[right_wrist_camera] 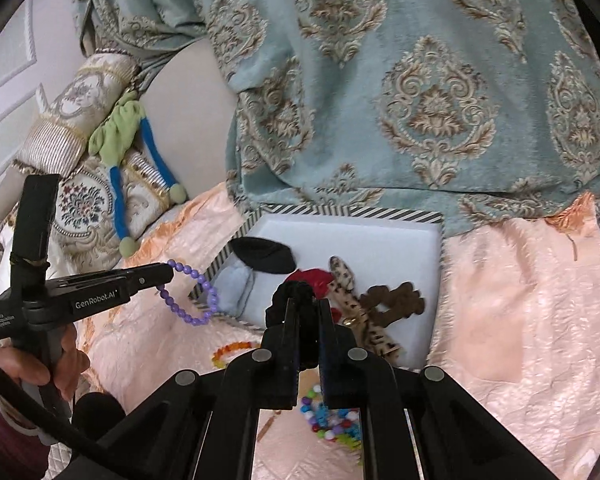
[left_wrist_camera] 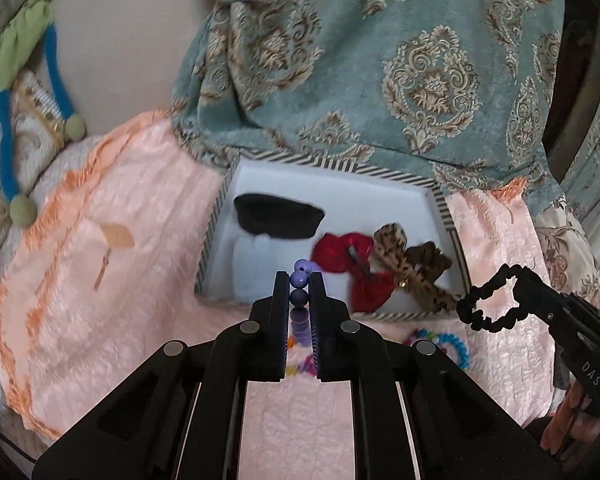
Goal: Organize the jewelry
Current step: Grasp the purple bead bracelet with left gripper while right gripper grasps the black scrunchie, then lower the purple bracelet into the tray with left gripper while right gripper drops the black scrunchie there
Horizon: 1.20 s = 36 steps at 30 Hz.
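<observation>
My left gripper (left_wrist_camera: 300,280) is shut on a purple bead bracelet (left_wrist_camera: 299,279), held just in front of the striped-rim white tray (left_wrist_camera: 332,168); the bracelet also shows hanging from it in the right wrist view (right_wrist_camera: 198,300). My right gripper (right_wrist_camera: 304,300) is shut on a black scrunchie (right_wrist_camera: 290,294), seen from the side in the left wrist view (left_wrist_camera: 488,300), at the tray's near right corner. The tray (right_wrist_camera: 340,210) holds a black piece (left_wrist_camera: 278,216), a red bow (left_wrist_camera: 348,260), a leopard-print bow (left_wrist_camera: 396,256) and a brown bow (right_wrist_camera: 396,300).
Colourful bead bracelets lie on the pink quilt in front of the tray (right_wrist_camera: 332,420), with an orange one (right_wrist_camera: 232,350) to the left. A teal patterned blanket (left_wrist_camera: 380,60) rises behind the tray. Cushions and a green-blue cord (left_wrist_camera: 8,140) lie at left.
</observation>
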### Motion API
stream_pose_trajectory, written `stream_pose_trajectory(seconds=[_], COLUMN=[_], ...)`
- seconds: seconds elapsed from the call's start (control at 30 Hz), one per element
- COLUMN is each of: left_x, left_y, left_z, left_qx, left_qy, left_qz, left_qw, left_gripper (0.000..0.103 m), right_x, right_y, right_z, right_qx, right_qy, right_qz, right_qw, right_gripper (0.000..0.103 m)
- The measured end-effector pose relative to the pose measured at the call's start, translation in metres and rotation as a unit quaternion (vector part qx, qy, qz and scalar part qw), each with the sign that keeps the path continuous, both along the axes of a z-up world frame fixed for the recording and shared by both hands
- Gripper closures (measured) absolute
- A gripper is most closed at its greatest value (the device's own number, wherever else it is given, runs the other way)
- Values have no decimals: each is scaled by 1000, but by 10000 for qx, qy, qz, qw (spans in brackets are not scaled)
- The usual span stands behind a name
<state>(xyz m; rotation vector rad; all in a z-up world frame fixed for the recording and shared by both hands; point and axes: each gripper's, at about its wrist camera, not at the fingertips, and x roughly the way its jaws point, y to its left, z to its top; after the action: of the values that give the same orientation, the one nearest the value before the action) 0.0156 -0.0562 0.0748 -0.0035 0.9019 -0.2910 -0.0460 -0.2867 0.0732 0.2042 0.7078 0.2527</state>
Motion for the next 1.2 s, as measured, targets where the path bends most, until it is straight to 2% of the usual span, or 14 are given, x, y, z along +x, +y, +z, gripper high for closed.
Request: stream_pose_trajectory(seconds=[0.37,0.67,0.83,1.1,1.2], left_x=[18,44,61,80,83], left_y=[-36,-54,-52,-26,-22], left_z=[-3,-33,-59,-95,-102], left_qx=[277,285,239,355,366], left_qy=[-112,146,376,671,721], left_qz=[-190,-231,-135,201,218], left_qw=[9994,9992,9989,9969,9965], left_gripper=[95,95,95,95,95], right_x=[22,63,97,157,173], right_y=[-16,-27,-30,-38,-41], right_z=[-4,-14,-30,-77,-95], right_qx=[-67,-152,-111,369,234], right_qy=[59,202,378,952,1157], right_qz=[-166,-326,-427,-643,-785], right_qw=[9998,9992,9983,9927,9899], right_gripper=[96,96,96,96,96])
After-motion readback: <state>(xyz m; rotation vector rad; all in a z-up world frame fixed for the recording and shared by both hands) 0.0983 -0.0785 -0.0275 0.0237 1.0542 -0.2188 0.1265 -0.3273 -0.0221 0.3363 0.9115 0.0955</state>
